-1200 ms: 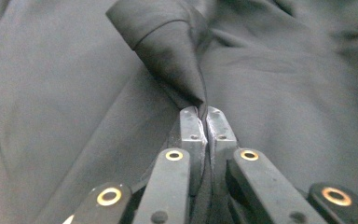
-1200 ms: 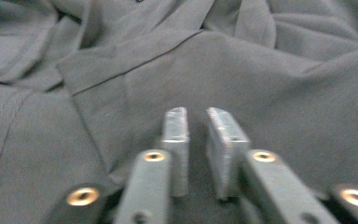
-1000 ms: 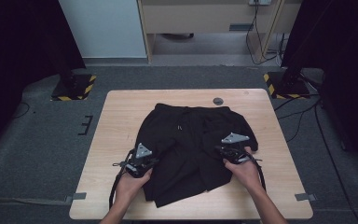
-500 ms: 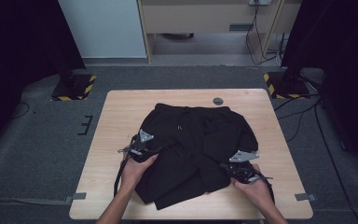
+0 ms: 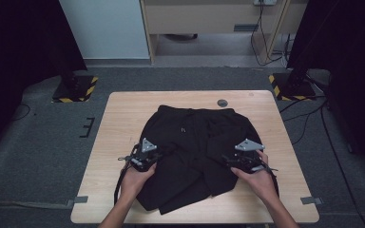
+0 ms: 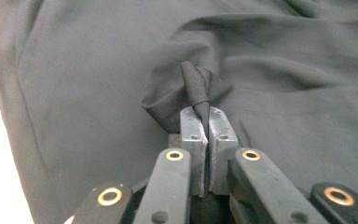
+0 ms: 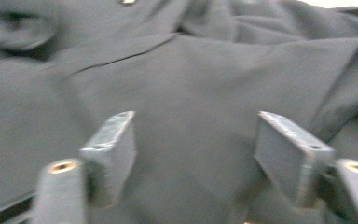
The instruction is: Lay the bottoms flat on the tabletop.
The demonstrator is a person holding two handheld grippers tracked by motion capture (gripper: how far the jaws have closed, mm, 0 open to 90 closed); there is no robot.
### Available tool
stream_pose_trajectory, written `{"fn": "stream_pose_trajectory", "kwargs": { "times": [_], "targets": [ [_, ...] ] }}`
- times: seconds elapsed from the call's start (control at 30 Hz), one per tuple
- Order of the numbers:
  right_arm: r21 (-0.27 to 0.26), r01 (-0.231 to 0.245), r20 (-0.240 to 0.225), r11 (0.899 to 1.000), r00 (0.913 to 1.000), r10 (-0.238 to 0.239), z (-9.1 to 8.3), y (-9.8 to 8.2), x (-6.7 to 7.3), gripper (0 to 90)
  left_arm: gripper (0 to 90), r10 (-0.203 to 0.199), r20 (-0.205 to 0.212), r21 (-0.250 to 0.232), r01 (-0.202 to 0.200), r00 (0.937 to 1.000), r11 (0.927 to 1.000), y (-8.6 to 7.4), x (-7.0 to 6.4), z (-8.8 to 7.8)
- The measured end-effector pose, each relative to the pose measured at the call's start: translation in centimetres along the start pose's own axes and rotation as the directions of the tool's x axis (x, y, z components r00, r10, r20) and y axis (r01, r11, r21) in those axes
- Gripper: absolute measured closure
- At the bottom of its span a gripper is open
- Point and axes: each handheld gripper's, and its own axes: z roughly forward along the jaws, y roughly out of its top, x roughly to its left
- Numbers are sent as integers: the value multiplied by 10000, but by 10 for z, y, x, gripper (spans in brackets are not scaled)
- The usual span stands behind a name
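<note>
On the desk (image 5: 123, 118), black shorts (image 5: 195, 142) lie mid-surface, part folded, hems bunched toward the person. Left hand-held gripper (image 5: 141, 159) pressed together, jaws just closed on a pinch of cloth (image 6: 196, 88); right hand-held gripper (image 5: 241, 160) spread, jaws just opened over flat fabric, nothing pinched. Judged: fold begun, right-side grab and fold-over remaining.

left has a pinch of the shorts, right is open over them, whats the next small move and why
Probably lower the right gripper and close it on the black shorts: its jaws have just opened with only flat cloth between them, while the left gripper already pinches a fold.
</note>
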Motion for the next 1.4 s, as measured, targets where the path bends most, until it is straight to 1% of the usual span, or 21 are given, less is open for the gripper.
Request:
{"fn": "stream_pose_trajectory", "kwargs": {
  "times": [0.03, 0.1, 0.13, 0.17, 0.23, 0.27, 0.3, 0.4, 0.57, 0.67, 0.8, 0.93, 1.0, 1.03, 1.1, 1.17, 1.2, 1.27, 1.33, 1.37, 1.4],
  "targets": [
    [259, -358, 283, 9990, 9990, 351, 13, 3, -7, 170, 869, 85, 187, 198, -88, 9998, 9998, -10, -4, -9],
    [400, -494, 293, 9980, 9984, 483, 19, 3, -9, 166, 867, 138, 213, 233, -143, 9997, 9996, -15, -5, -13],
    [801, -509, 421, 9955, 9980, 476, 29, 4, -11, 268, 839, 103, 134, 23, -103, 9999, 9999, -23, -6, -19],
    [801, -509, 421, 9955, 9980, 476, 29, 4, -11, 268, 792, 103, 134, 23, -103, 9999, 9999, -23, -6, -19],
    [1042, -504, 321, 9933, 9984, 473, 35, 2, -11, 448, 739, -6, 66, -305, 8, 10000, 9995, -26, -4, -22],
    [908, -420, 119, 9950, 9991, 411, 35, 3, -9, 658, 636, -70, -55, -480, 67, 10000, 9988, -26, -3, -23],
    [908, -420, 119, 9950, 9991, 411, 35, 3, -9, 658, 636, -126, -138, -573, 118, 9998, 9983, -26, -1, -24],
    [1090, -89, -175, 9940, 9998, 109, 27, 1, -4, 859, 535, -425, -338, -1032, 388, 9985, 9939, -23, 5, -31],
    [984, 61, -558, 9951, 9984, -6, 4, -10, -3, 865, 462, -770, -835, -1657, 623, 9935, 9842, -16, 17, -43],
    [895, 63, -833, 9960, 9965, 12, -27, -28, -6, 866, 423, -1023, -1236, -1419, 844, 9871, 9863, -10, 32, -35],
    [830, -133, -947, 9965, 9953, 212, -47, -41, -11, 856, 392, -1228, -1375, -1185, 1068, 9829, 9872, -6, 44, -20],
    [52, -626, -575, 9980, 9964, 628, -61, -35, -25, 632, 350, -1384, -1846, -803, 1254, 9730, 9889, 1, 60, 4],
    [-364, -876, -542, 9955, 9949, 856, -59, -22, -32, 553, 339, -1481, -2027, -710, 1363, 9680, 9881, 4, 65, 13],
    [-622, -981, -360, 9932, 9947, 960, -48, -6, -36, 454, 334, -1543, -2039, -736, 1420, 9668, 9871, 5, 66, 16],
    [-608, -990, -308, 9932, 9948, 973, -40, 3, -37, 429, 326, -1403, -2128, -543, 1316, 9670, 9898, 7, 66, 21],
    [-495, -714, 152, 9962, 9973, 722, -7, 25, -38, 368, 312, -1421, -2186, -376, 1372, 9654, 9898, 6, 62, 24],
    [-495, -714, 152, 9962, 9973, 722, -7, 25, -38, 368, 313, -1421, -2186, -376, 1372, 9654, 9898, 6, 62, 24],
    [-280, -876, 384, 9958, 9953, 887, 15, 35, -38, 353, 313, -1354, -2051, -403, 1298, 9693, 9907, 5, 57, 21],
    [117, -829, 517, 9965, 9953, 822, 32, 38, -36, 478, 313, -1139, -2025, -482, 1063, 9726, 9932, 6, 53, 16],
    [507, -617, 409, 9968, 9974, 597, 40, 36, -33, 723, 313, -1013, -1930, -605, 912, 9759, 9940, 7, 51, 11],
    [671, -588, 332, 9960, 9978, 566, 39, 34, -31, 818, 313, -1013, -1930, -605, 912, 9759, 9940, 7, 51, 11]
  ]
}}
